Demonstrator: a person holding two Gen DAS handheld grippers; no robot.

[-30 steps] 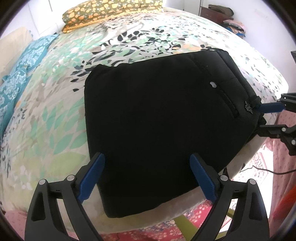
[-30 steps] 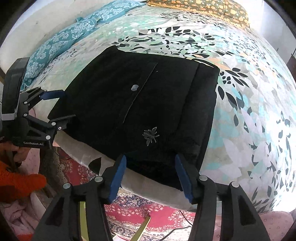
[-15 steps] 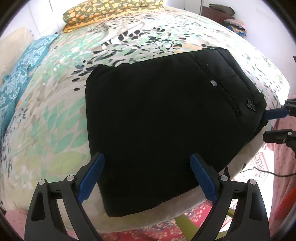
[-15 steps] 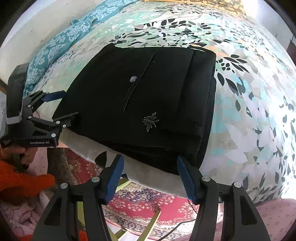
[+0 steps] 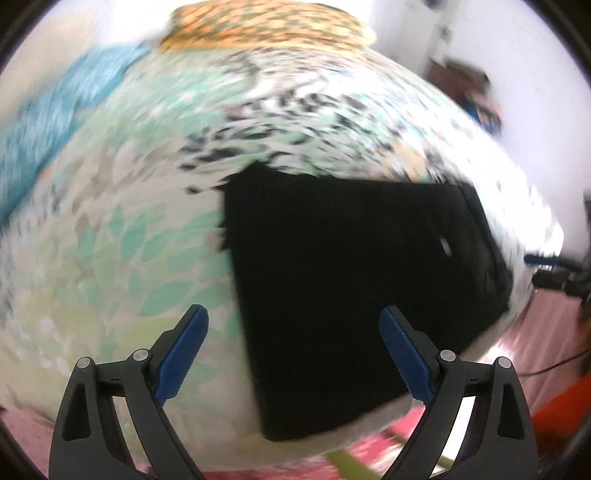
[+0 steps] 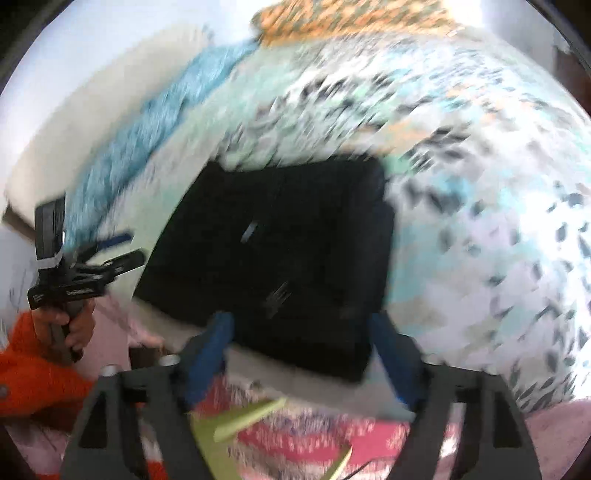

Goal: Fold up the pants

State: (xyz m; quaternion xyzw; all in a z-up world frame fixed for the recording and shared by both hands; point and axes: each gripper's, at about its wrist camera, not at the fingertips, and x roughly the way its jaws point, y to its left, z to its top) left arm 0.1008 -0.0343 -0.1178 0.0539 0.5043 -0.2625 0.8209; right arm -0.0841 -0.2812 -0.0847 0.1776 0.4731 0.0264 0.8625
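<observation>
Left wrist view, blurred: a bed [image 5: 122, 236] fills the frame, its cover printed with green, teal and black leaves. At 12 o'clock an orange-and-green patterned pillow [image 5: 266, 26] lies along the far end; at 10 o'clock a teal floral pillow [image 5: 48, 122] runs down the side. The folded black pants [image 5: 354, 280] lie flat on the cover from centre toward 4 o'clock, reaching the bed's near edge, with a small pale button showing near their right side. The left gripper [image 5: 293, 350] stands wide open above the near edge, holding nothing; one blue finger is over the cover, the other over the pants. At 3 o'clock the right gripper [image 5: 543, 269] is just off the pants' corner. White wall and a dark shelf sit at 1 o'clock; red patterned rug [image 5: 373, 439] at 6 o'clock.

Right wrist view, heavily blurred: the pants [image 6: 288, 266] lie centred on the same cover [image 6: 498, 221]. The right gripper [image 6: 301, 354] is opening, its blue fingers clear of the cloth and gripping nothing. At 9 o'clock a hand in an orange sleeve [image 6: 33, 373] holds the left gripper [image 6: 125, 251]. Rug [image 6: 303, 439] at 6 o'clock.
</observation>
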